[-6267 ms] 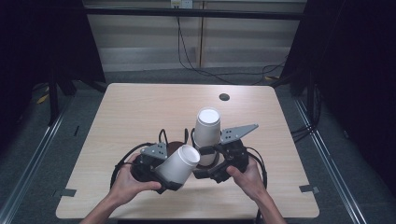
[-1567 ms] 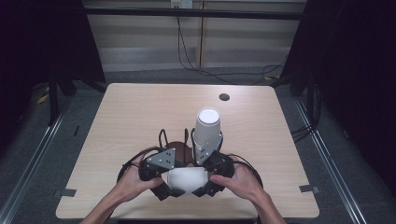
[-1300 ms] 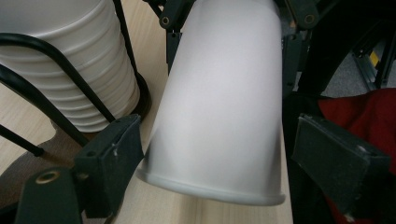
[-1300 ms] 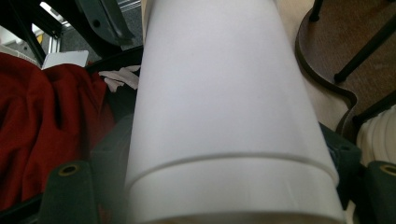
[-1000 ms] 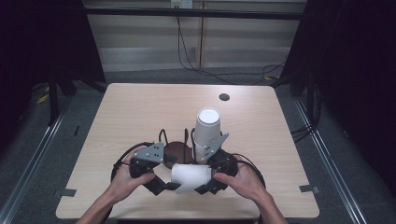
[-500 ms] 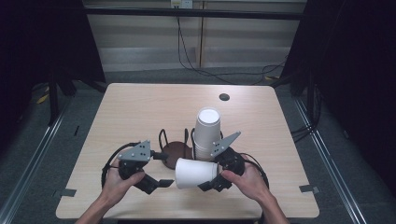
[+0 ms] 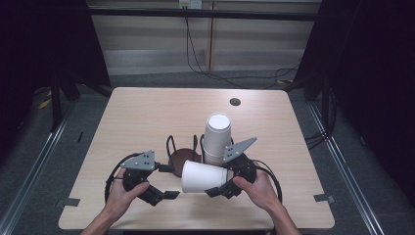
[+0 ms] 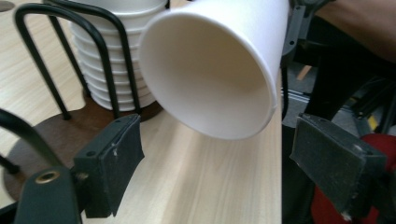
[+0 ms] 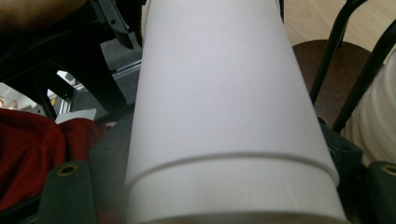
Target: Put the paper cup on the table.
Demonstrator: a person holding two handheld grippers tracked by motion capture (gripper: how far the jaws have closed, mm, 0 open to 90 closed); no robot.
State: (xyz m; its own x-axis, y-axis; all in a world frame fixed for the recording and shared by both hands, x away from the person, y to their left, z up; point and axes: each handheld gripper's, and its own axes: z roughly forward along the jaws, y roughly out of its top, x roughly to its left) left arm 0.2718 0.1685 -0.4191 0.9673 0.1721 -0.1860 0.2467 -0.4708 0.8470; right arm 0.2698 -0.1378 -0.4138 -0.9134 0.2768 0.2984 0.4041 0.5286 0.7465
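Right gripper (image 7: 219,188) clamps the sideways paper cup (image 7: 203,176) near its base. Left gripper (image 7: 166,181) wide open, holding nothing, just beside the cup's mouth.

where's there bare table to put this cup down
Bare wood spans the far half of the table, from the small dark hole back to the cup stack, plus the left and right edges. It is crowded near the front: the rack, left gripper, right gripper and held cup.
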